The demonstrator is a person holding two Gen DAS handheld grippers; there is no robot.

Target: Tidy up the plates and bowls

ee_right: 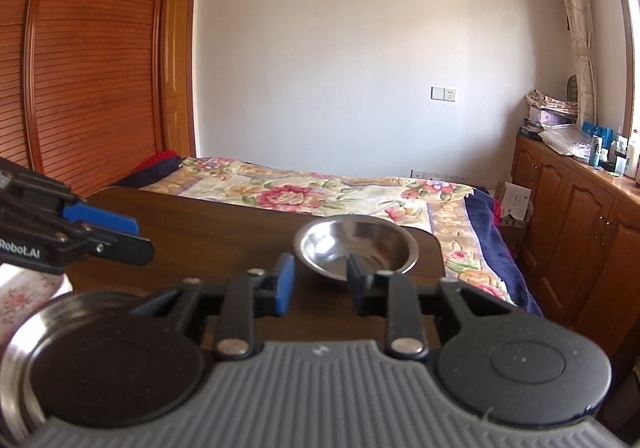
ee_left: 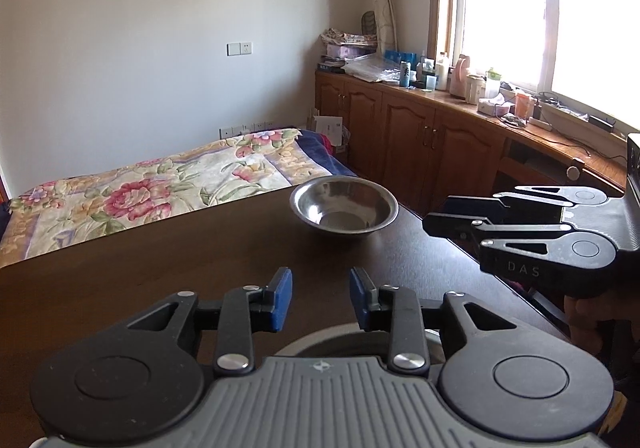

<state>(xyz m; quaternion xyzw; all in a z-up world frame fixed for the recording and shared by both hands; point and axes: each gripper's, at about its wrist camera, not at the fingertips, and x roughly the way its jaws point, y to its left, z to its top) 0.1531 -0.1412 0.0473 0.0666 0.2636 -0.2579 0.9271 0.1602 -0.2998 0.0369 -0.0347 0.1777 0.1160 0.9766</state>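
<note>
A shiny steel bowl point(ee_left: 344, 204) point(ee_right: 356, 248) stands empty near the far right corner of the dark wooden table point(ee_left: 160, 268) point(ee_right: 200, 224). My left gripper point(ee_left: 320, 300) point(ee_right: 142, 238) hovers open over the near part of the table, with nothing between its blue pads. Below it lies a second round steel dish point(ee_right: 20, 348), of which only a rim point(ee_left: 304, 340) shows in the left wrist view. My right gripper point(ee_right: 320, 284) point(ee_left: 438, 214) is open and empty, its fingertips just short of the bowl's near rim.
A bed with a floral blanket point(ee_left: 160, 184) point(ee_right: 340, 192) lies beyond the table's far edge. Wooden cabinets point(ee_left: 420, 132) topped with bottles and clutter run along the right under the window. A wooden wardrobe point(ee_right: 80, 68) stands at the left.
</note>
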